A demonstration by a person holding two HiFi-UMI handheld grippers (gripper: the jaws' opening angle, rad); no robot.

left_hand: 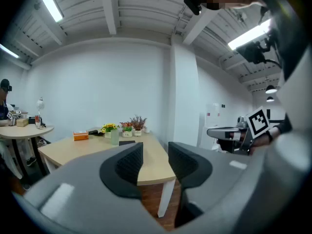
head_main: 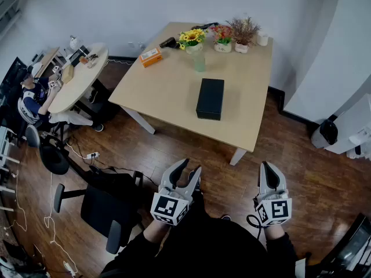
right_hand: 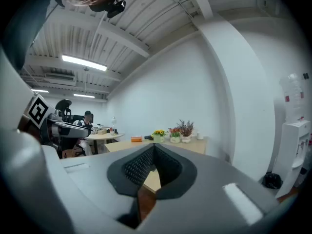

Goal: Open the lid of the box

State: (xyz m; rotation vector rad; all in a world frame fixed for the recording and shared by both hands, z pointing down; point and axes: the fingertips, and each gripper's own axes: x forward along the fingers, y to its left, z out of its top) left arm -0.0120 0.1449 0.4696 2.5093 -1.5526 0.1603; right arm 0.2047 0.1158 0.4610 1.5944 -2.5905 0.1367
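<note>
While the left gripper (head_main: 190,168) and right gripper (head_main: 266,167) hang over the wooden floor (head_main: 191,146), well short of the bench (head_main: 168,88), the black box (head_main: 210,98) lies flat near the bench's middle, lid closed; left gripper: jaws partly spread, nothing between; right gripper: jaws pressed together, empty.

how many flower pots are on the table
3, along the far edge of the table: yellow flowers left, red flowers middle, brown dried sprigs right. None looks hidden.

An office: wooden desk (head_main: 174,83), swivel chair (head_main: 99,210), ceiling strip lights (left_hand: 48,3).
</note>
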